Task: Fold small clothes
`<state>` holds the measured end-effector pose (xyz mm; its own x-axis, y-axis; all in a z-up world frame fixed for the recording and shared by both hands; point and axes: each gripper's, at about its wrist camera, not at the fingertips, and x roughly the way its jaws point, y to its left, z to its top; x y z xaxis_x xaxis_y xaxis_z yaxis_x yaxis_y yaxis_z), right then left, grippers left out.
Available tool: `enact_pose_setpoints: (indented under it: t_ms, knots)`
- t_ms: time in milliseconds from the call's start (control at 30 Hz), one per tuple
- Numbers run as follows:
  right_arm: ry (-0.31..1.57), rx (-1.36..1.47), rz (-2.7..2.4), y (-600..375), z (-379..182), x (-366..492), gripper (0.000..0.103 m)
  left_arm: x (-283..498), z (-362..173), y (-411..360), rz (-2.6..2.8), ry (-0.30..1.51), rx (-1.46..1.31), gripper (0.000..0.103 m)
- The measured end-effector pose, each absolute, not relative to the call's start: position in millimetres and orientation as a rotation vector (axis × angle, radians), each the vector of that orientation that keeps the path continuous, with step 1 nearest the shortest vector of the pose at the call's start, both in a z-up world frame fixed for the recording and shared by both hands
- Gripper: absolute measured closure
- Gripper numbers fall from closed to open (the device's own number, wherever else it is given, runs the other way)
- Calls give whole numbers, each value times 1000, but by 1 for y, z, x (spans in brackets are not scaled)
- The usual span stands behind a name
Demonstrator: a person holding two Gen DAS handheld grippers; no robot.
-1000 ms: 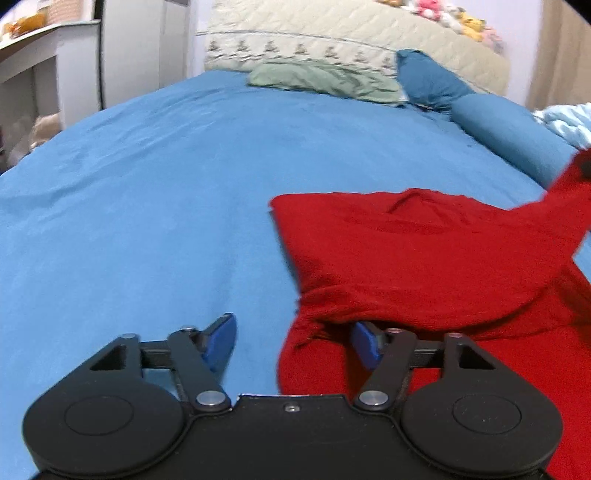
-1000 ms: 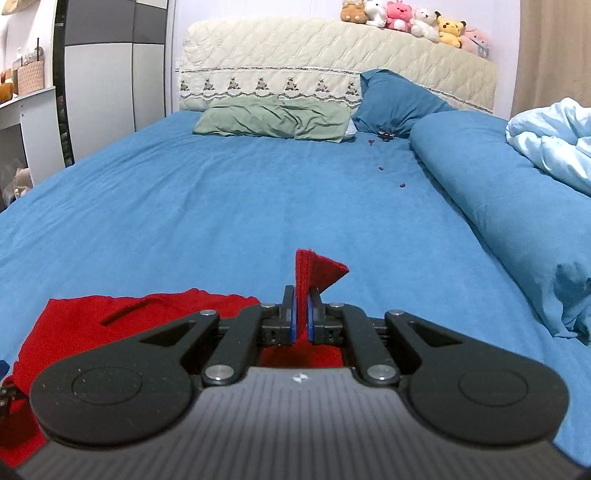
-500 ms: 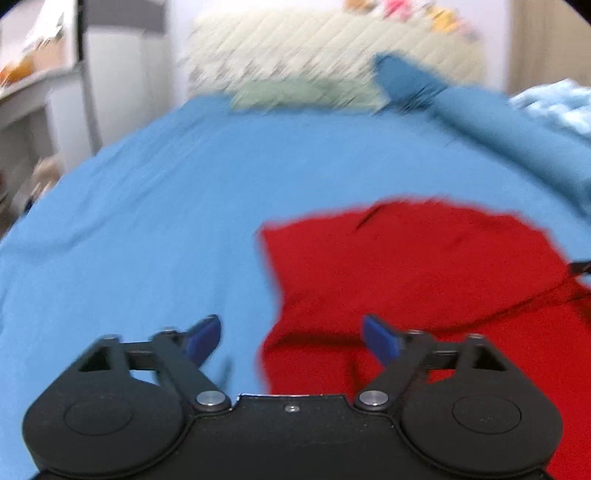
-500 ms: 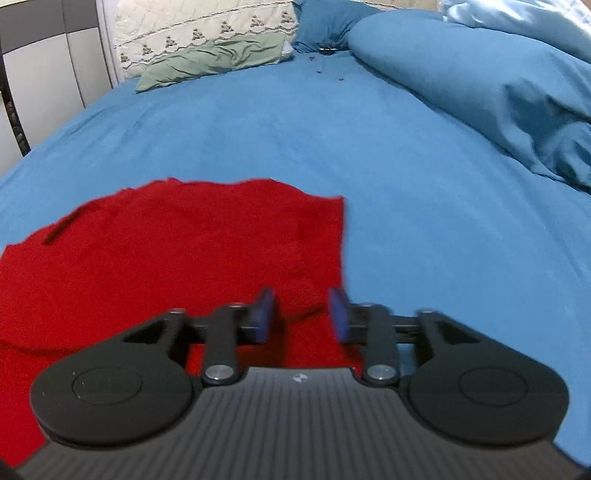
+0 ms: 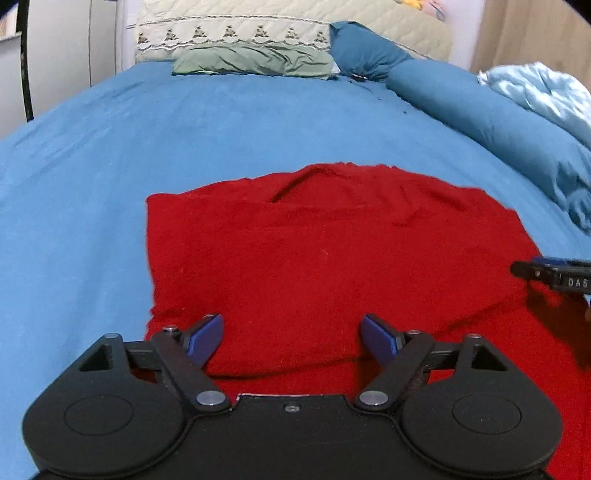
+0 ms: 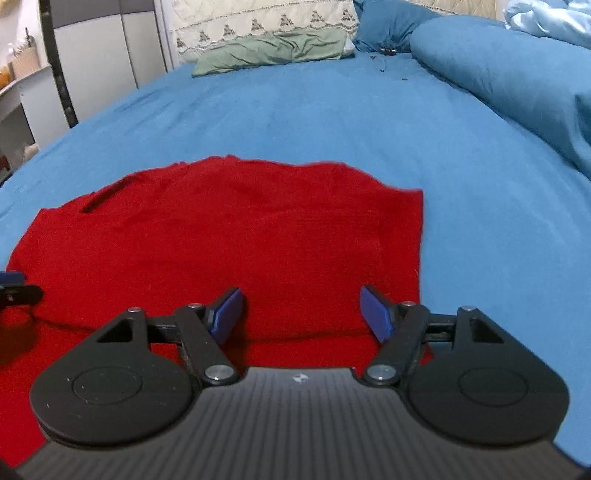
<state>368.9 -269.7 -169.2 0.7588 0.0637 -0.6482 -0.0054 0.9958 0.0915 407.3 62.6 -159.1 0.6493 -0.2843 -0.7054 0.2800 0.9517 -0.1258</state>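
Observation:
A red knit garment (image 5: 314, 258) lies on the blue bed sheet (image 5: 92, 184), its far part folded over the near part, with a fold edge running across near both grippers. It also shows in the right wrist view (image 6: 221, 240). My left gripper (image 5: 291, 338) is open and empty, just above the garment's near left part. My right gripper (image 6: 301, 312) is open and empty above the garment's near right part. The right gripper's tip shows at the right edge of the left wrist view (image 5: 546, 273). The left gripper's tip shows at the left edge of the right wrist view (image 6: 14, 291).
A green pillow (image 5: 255, 61) and a dark blue pillow (image 5: 364, 50) lie at the quilted headboard (image 5: 236, 26). A long blue bolster (image 5: 498, 125) and a light blue duvet (image 5: 543, 92) lie along the right. White cabinets (image 6: 99, 51) stand to the left of the bed.
My right gripper let go of the red corner it held up, laid it over the garment and opened wide. My left gripper opened wider and shifted right over the garment.

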Motion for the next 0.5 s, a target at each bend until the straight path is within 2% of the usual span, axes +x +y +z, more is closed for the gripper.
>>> enact_pose_setpoints:
  t_ms: [167,267,367,500]
  knots:
    - [669,-10,49,-262,-153,366,17,430,-133,70,-336,712,-11,17]
    - [606,4,81,-254,-140,379,14,472,-137,76,-356,745,-46,17]
    - [643,2,80,-249,-144,403,14,506,-160,80,-328,837,-68,23]
    - [745,-34,81,-255,-169,426,14,525,-169,85,-319,823,-30,22]
